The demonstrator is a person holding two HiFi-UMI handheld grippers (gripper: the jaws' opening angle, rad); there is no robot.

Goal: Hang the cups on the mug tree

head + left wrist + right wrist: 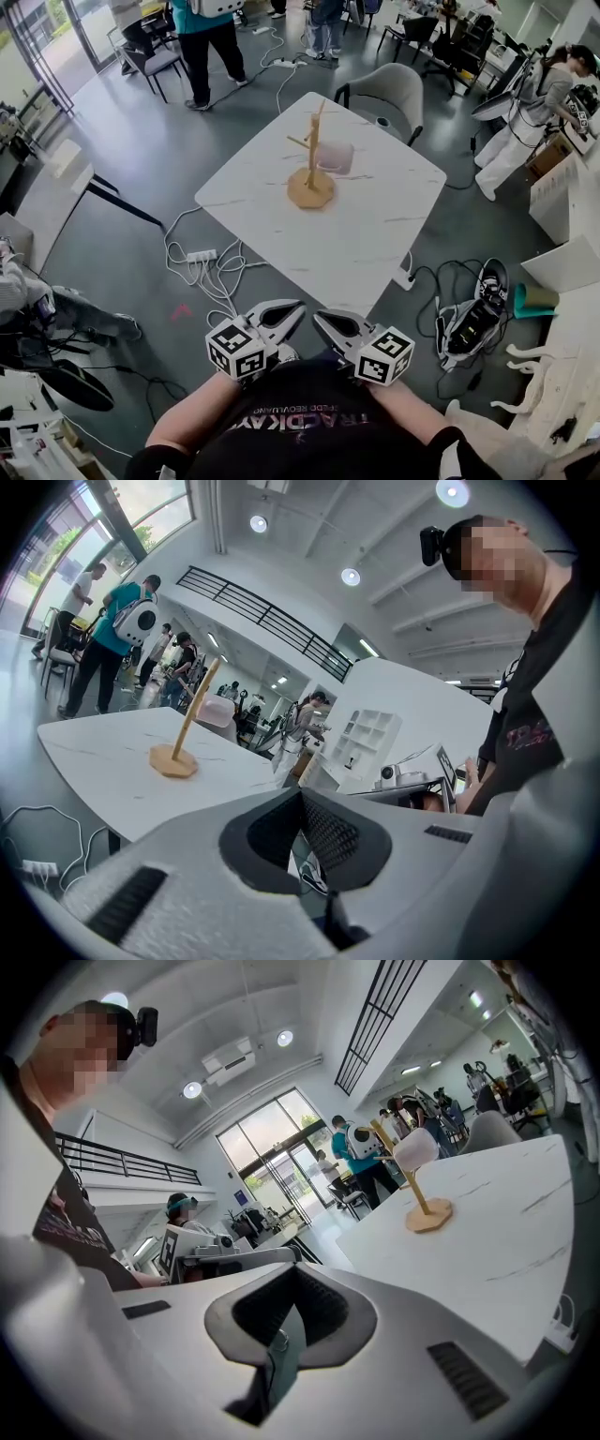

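Head view: the mug tree stood on the far half of a white marble table. It was light wood, with an octagonal base, a single post and short pegs angled up. One cup sat right against the post on the far right side; it was pale pink and frosted-looking. No other cups could be seen on the table. The left gripper and right gripper were held low at the person's chest, tips near each other and well apart from the table. Each gripper's jaws looked pressed together. A power strip with tangled cables lay on the floor by the near left table edge.

Left gripper view: the left gripper had its tips meeting, with only the hollow between the dark ribbed pads left, and nothing was clamped. The mug tree was far off on the table. The cup was at the upper part of the post, clear of the tabletop, so it was hung on a peg.

Right gripper view: the right gripper was the same, jaws closed tip to tip. A grey-green strip showed in the pad hollow, and I couldn't tell what it was. The mug tree stood on the table with the cup up near the top of the post, off the surface.
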